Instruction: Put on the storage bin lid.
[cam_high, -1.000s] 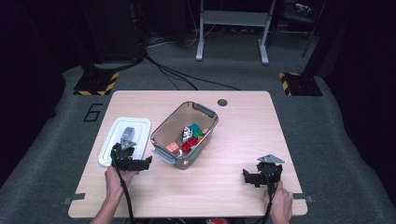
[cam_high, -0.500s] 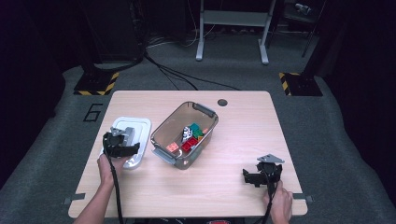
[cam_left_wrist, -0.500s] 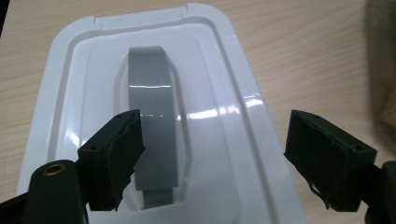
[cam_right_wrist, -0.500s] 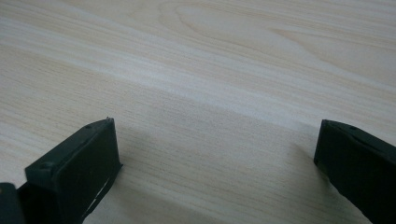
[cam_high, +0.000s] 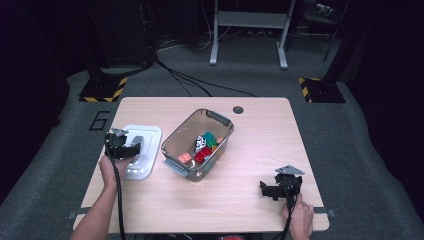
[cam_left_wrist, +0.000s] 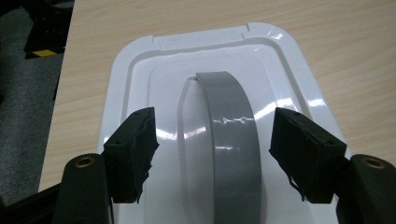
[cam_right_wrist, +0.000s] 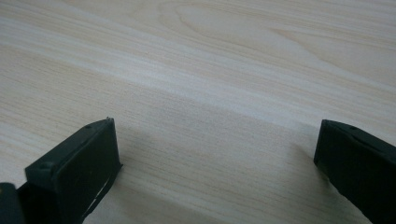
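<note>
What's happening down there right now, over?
Left hand-held gripper closing around lid handle, not yet touching. Right hand-held gripper open, idle. Lid beside toy bin. Nothing blocking.

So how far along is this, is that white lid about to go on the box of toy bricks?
Already done: the bricks sit in the clear box. In hand: the left gripper straddles the grey handle of the white lid; its jaws have just been closing, pads not yet touching. Left: gripping the lid, probably fitting it on the open box. The right gripper waits open over the table.
</note>
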